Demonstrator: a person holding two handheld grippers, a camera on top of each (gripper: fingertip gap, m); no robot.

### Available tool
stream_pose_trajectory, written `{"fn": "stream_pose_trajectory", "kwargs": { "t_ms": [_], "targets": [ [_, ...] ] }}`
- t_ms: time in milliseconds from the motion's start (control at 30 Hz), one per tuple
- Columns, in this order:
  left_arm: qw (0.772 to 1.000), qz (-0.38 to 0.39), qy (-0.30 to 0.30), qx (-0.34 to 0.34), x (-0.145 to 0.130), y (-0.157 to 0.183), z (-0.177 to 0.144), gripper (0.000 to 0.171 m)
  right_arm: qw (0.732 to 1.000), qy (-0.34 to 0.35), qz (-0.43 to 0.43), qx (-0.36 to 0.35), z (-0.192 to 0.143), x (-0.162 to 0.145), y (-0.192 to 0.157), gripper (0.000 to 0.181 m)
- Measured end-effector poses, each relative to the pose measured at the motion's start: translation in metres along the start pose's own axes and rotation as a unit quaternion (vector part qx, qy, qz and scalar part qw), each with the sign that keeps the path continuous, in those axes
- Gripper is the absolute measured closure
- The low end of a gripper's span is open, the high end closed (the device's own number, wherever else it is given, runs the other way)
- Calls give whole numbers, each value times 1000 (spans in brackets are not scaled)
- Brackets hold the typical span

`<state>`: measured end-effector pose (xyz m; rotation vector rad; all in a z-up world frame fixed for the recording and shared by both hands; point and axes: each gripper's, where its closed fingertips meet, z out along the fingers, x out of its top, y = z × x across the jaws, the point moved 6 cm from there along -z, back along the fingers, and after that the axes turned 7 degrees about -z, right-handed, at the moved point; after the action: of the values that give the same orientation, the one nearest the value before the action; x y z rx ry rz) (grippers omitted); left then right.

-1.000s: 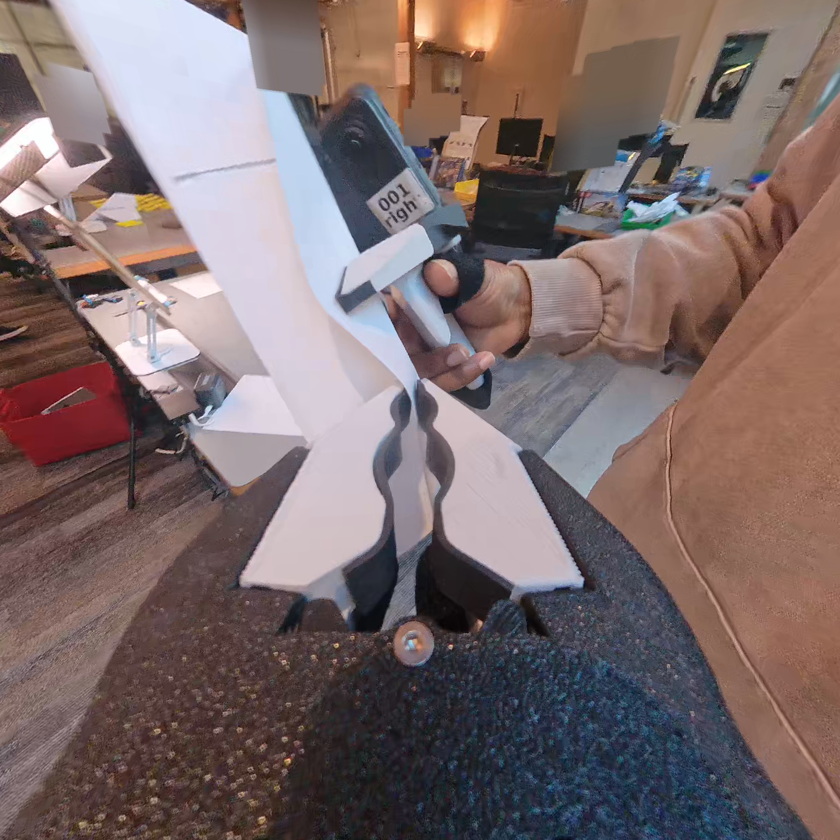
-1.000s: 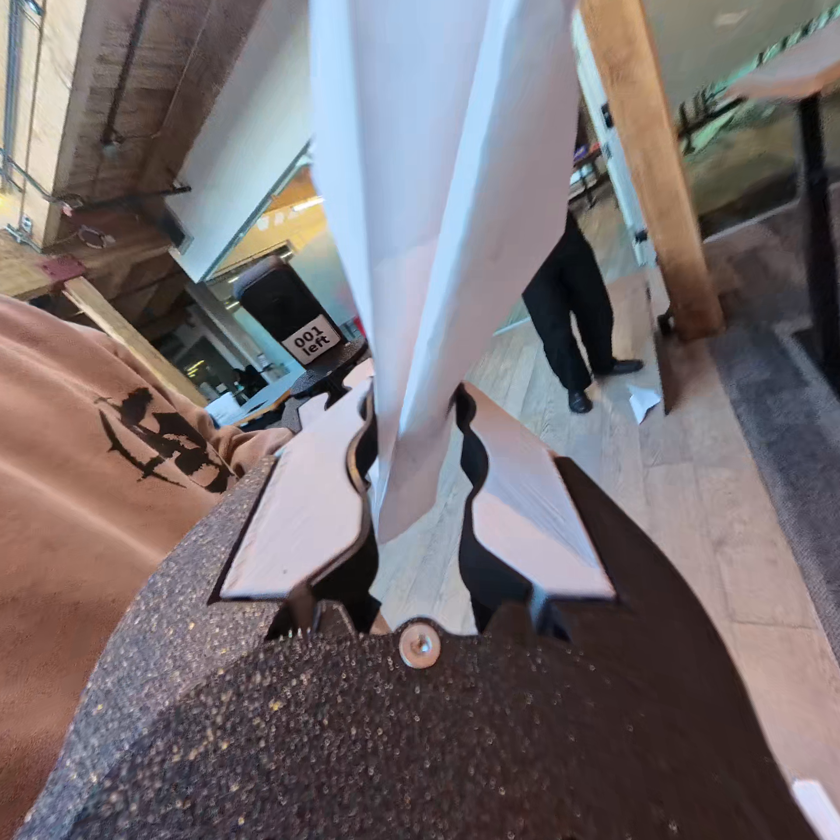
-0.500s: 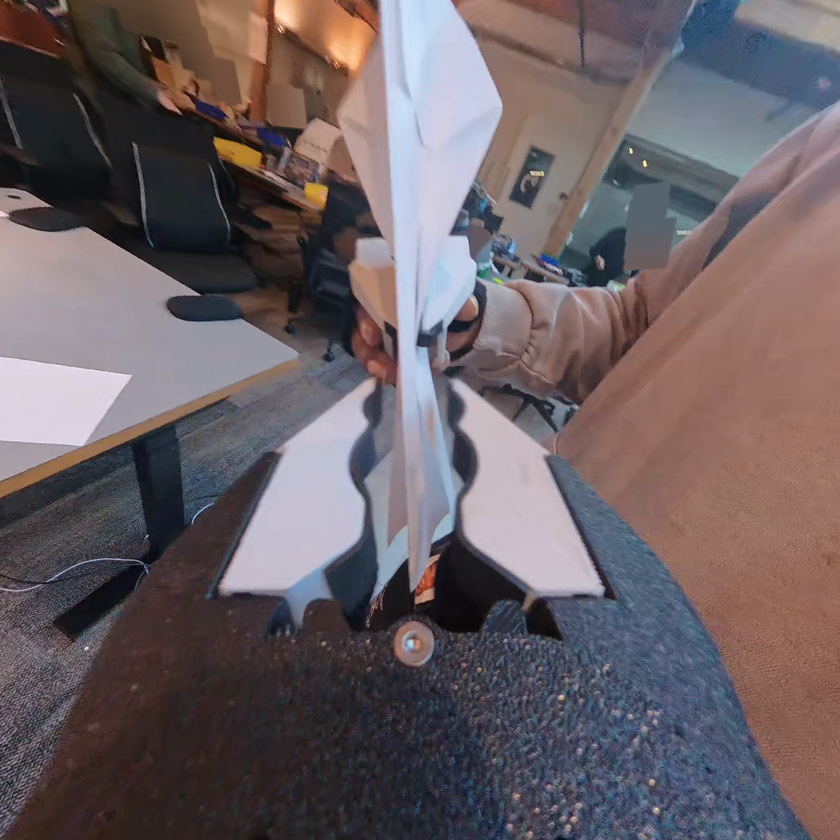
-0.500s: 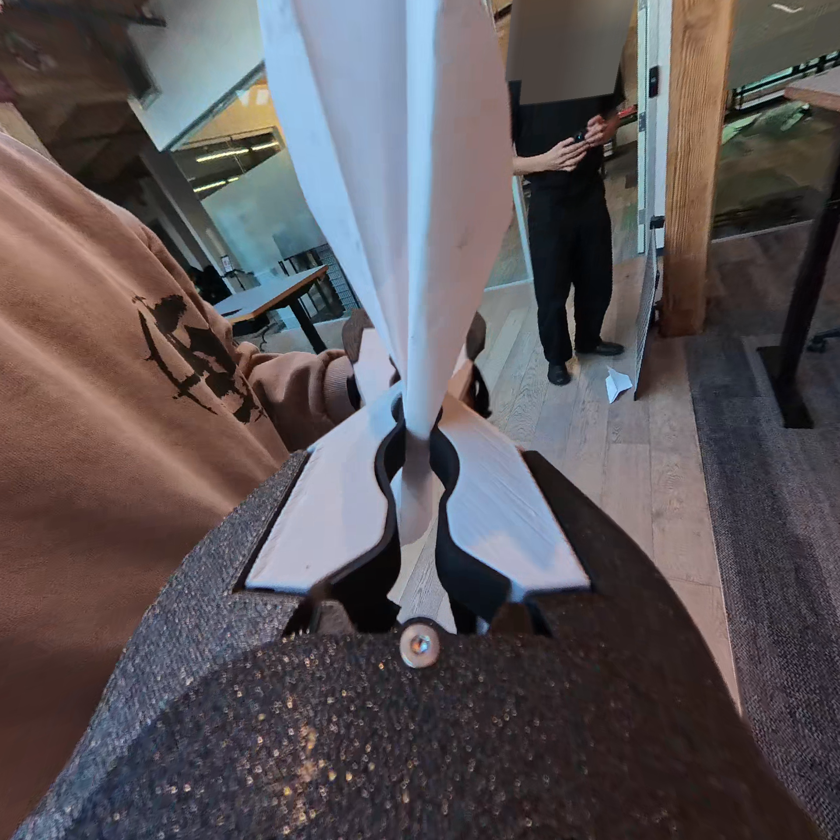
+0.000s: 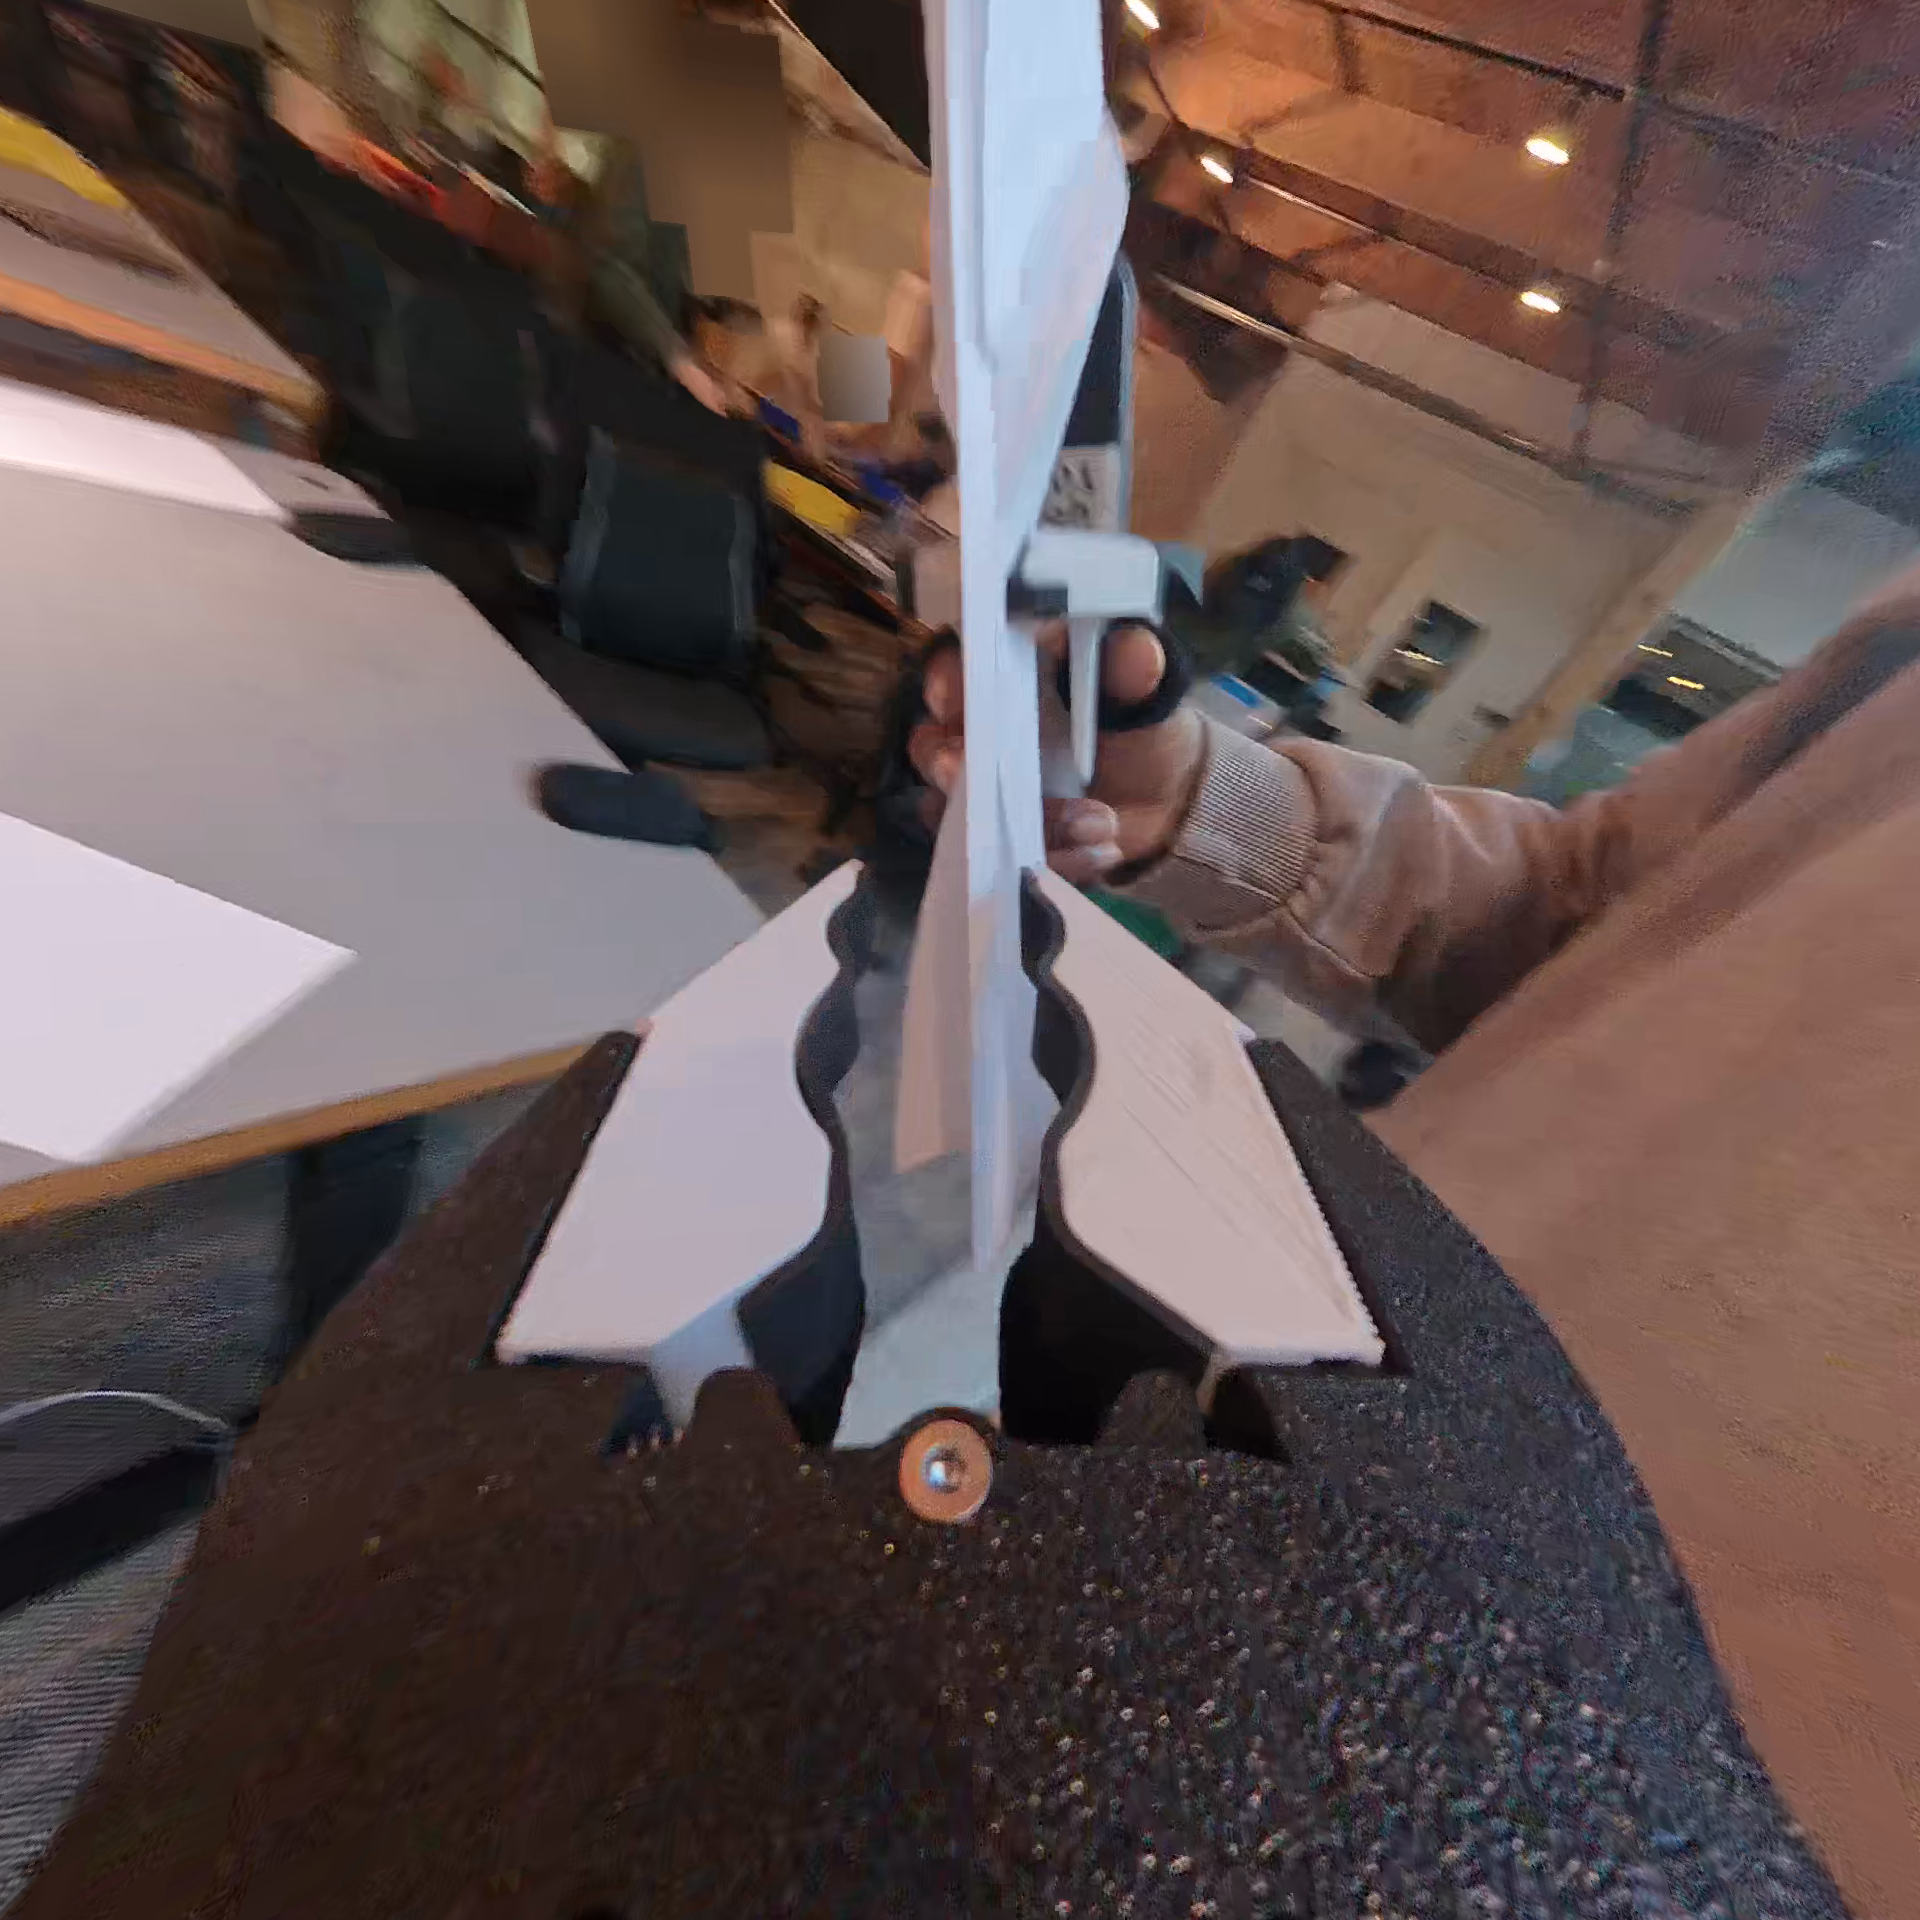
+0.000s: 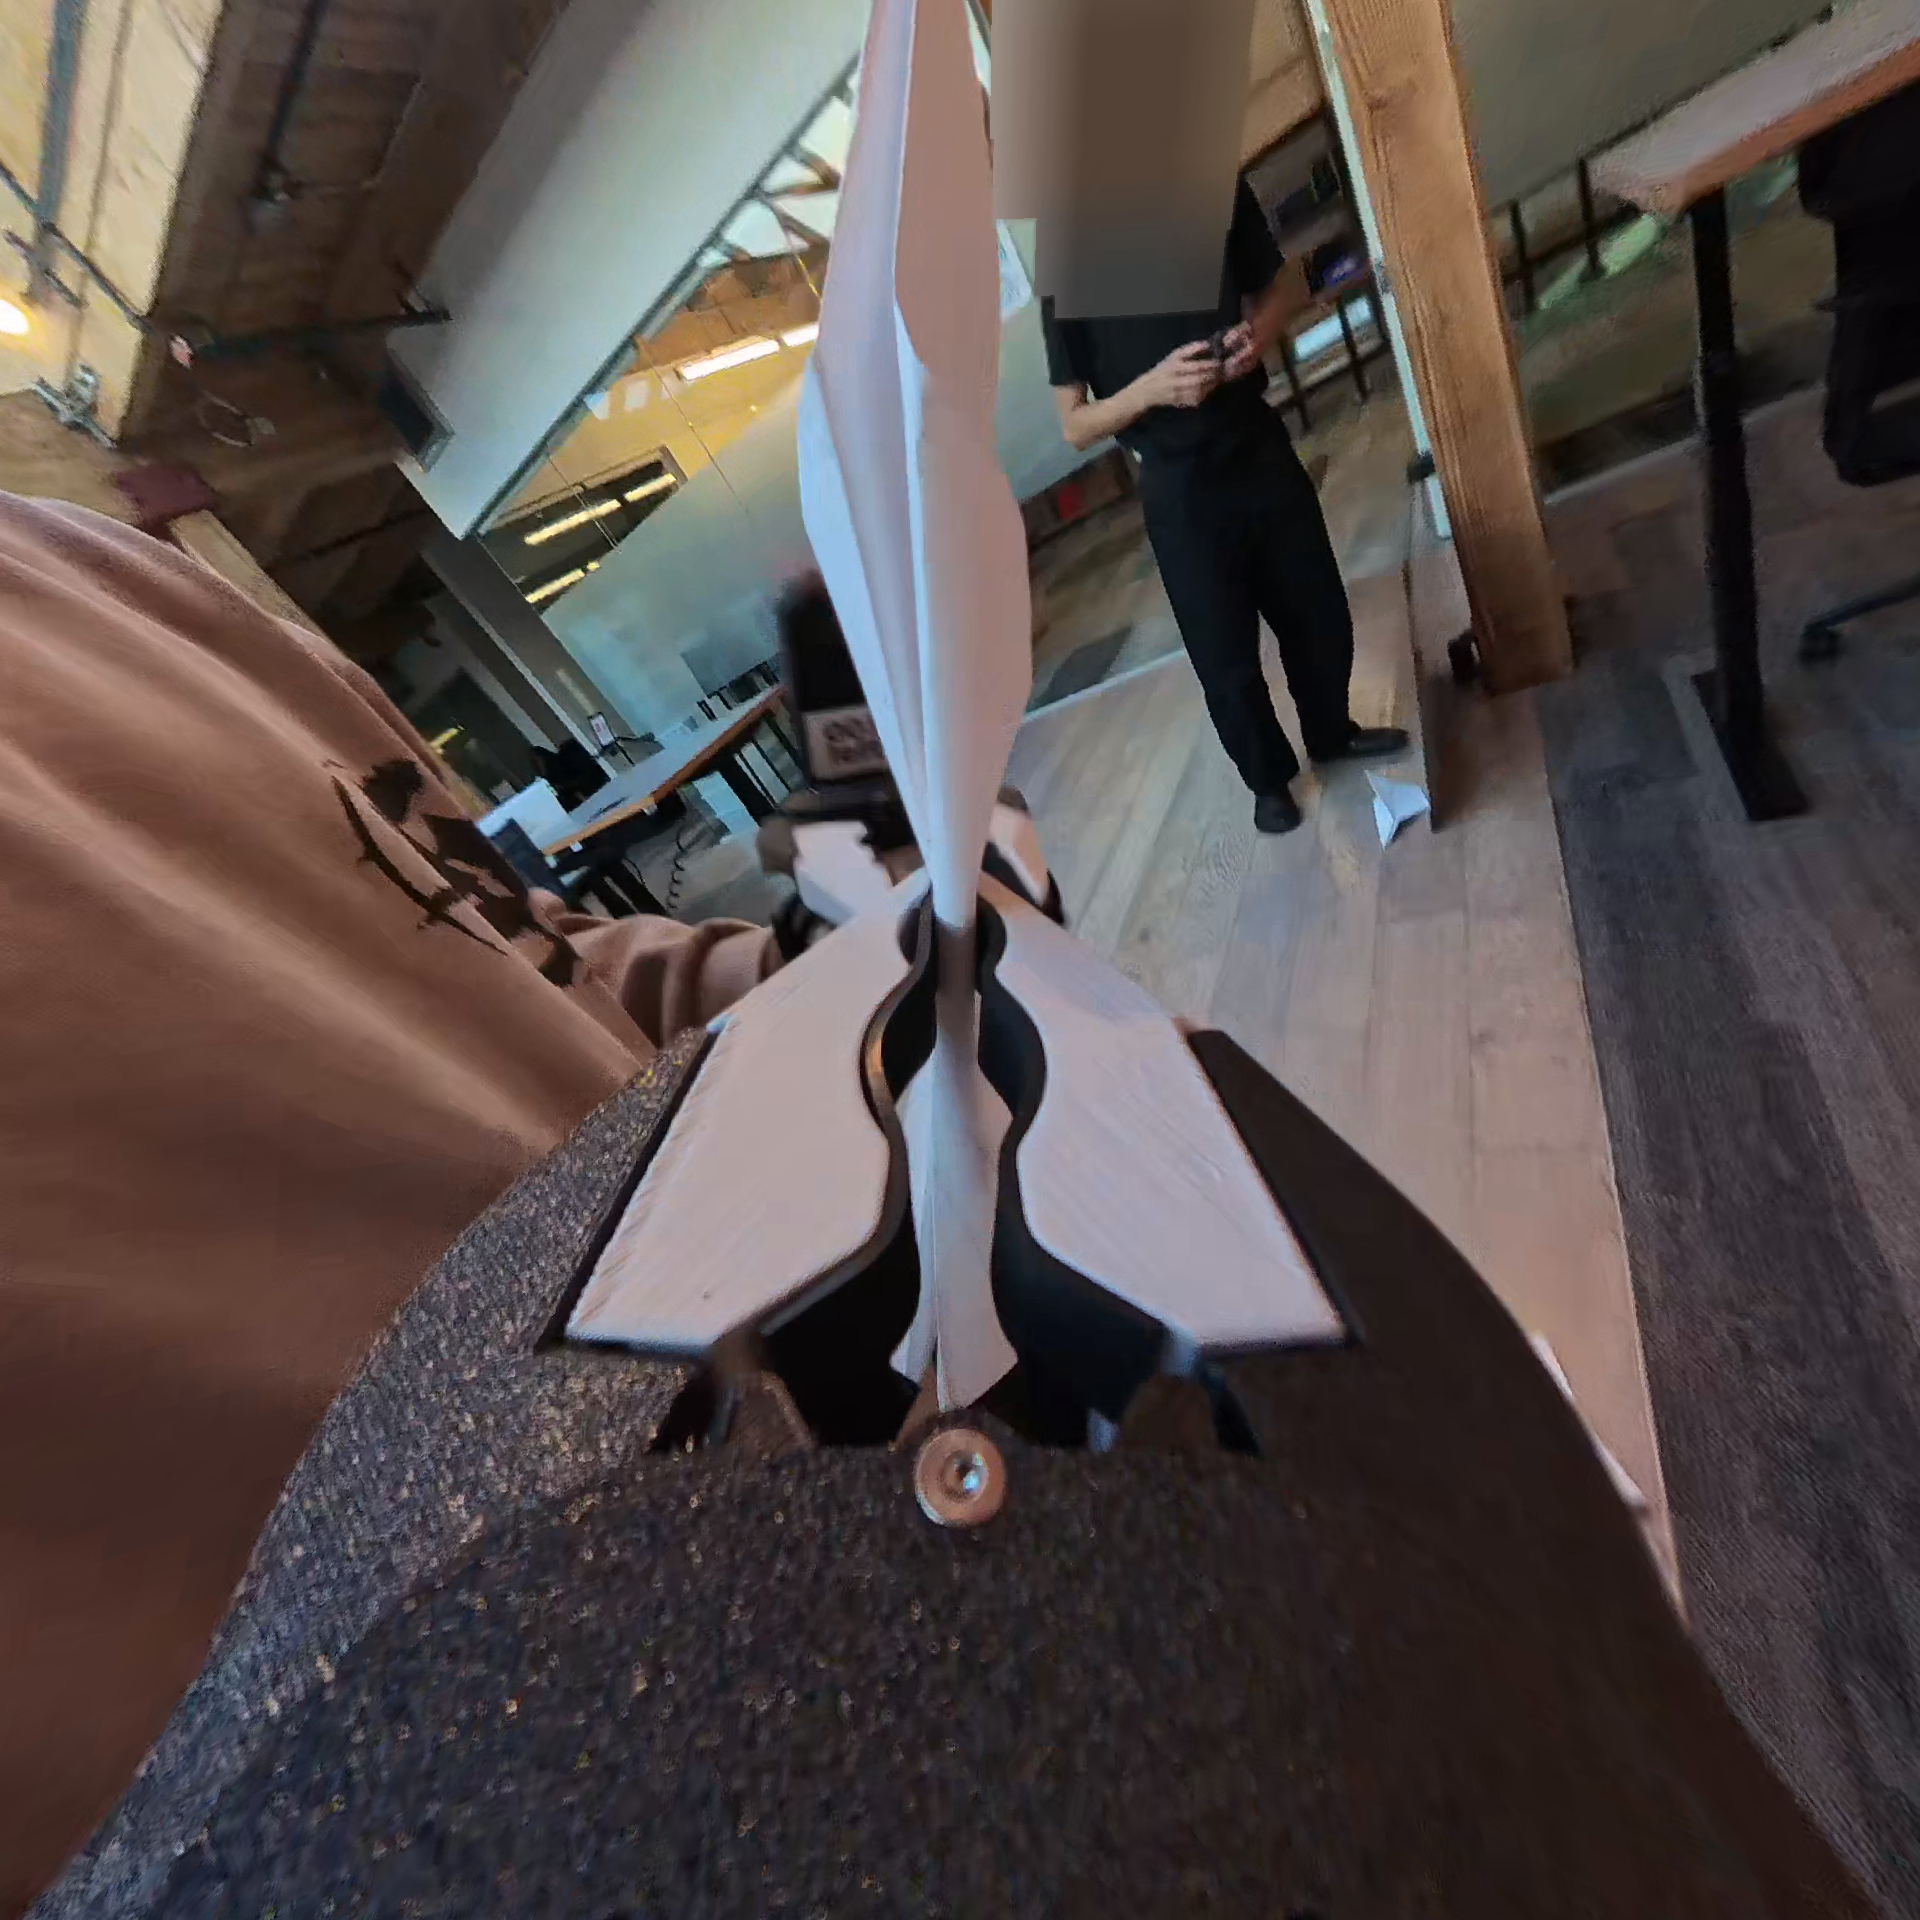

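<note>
Dim warm light, motion-blurred, fisheye-warped edges

Left tool (image 5: 940,904), white flat fingers with wavy black inner edges on a speckled black body: fingers (image 5: 686,1153) apart, a clear gap between them, pointing forward and up. Right tool (image 6: 954,920), same build: fingers (image 6: 1132,1132) nearly together, pinching at the tips, only a narrow wavy slit behind. Seen far off in the left wrist view, right tool (image 5: 1039,582) upright, gripped by a bare hand (image 5: 1112,758) with a black strap over one finger, wrist in a ribbed tan cuff. Tan sleeve (image 5: 1455,862) bent across toward the body.
</note>
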<state>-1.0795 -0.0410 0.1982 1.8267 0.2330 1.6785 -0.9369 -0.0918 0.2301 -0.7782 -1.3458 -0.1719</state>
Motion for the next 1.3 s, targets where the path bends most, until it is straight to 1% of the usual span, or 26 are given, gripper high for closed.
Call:
{"fn": "stream_pose_trajectory", "kwargs": {
  "t_ms": [33,67,100,133,200,300,367,400,467,533,600,633,700,800,867,900,933,1000,1100,1133,1200,1267,1300],
  "targets": [
    [997,33,43,60,11,-9,2,136,1000,-22,6,-12,-22,-2,21,181],
    [987,71,81,119,23,-17,-1,129,999,-44,15,-29,-45,-4,44,181],
    [975,102,104,169,34,-25,-4,126,997,-64,24,-47,-66,-6,70,181],
    [964,119,113,210,43,-34,-8,122,993,-92,30,-67,-88,-10,97,181],
    [944,135,119,276,58,-56,-14,108,982,-145,47,-109,-130,-22,155,181],
    [922,136,138,335,71,-95,-19,107,960,-221,90,-148,-184,-47,237,181],
    [916,134,145,350,75,-127,-14,111,938,-278,124,-164,-216,-67,283,181],
    [913,133,148,356,78,-143,-10,114,931,-291,145,-164,-228,-75,303,181],
    [909,132,153,364,90,-164,3,114,919,-314,180,-156,-249,-88,339,181],
    [894,135,164,394,105,-173,12,113,905,-343,194,-159,-267,-100,373,181],
    [879,125,168,429,114,-176,21,103,893,-367,203,-164,-279,-113,406,180],
    [871,122,165,446,115,-176,26,101,887,-383,202,-162,-284,-119,422,180],
    [851,120,154,487,106,-176,36,98,875,-418,195,-150,-294,-137,455,180],
    [818,101,146,547,77,-174,54,97,860,-453,202,-118,-308,-166,500,177],
    [796,76,154,581,56,-165,68,97,852,-473,187,-123,-318,-178,523,176],
    [787,61,160,593,46,-159,75,97,852,-474,176,-135,-322,-179,533,172],
    [781,44,166,600,36,-154,83,97,853,-473,157,-155,-325,-177,543,165],
    [772,20,166,613,20,-146,92,97,854,-468,108,-201,-335,-165,560,145],
    [755,0,164,635,2,-137,91,97,851,-453,19,-266,-350,-129,577,119],
    [750,-5,167,640,-3,-135,87,97,846,-454,-9,-280,-352,-116,578,112],
    [738,-11,166,654,-15,-132,74,97,839,-449,-86,-296,-347,-88,569,108],
    [725,-20,163,669,-33,-133,56,97,838,-439,-150,-288,-324,-66,542,103],
    [719,-28,161,675,-44,-136,45,97,847,-423,-168,-274,-305,-59,522,103]
  ]
}}
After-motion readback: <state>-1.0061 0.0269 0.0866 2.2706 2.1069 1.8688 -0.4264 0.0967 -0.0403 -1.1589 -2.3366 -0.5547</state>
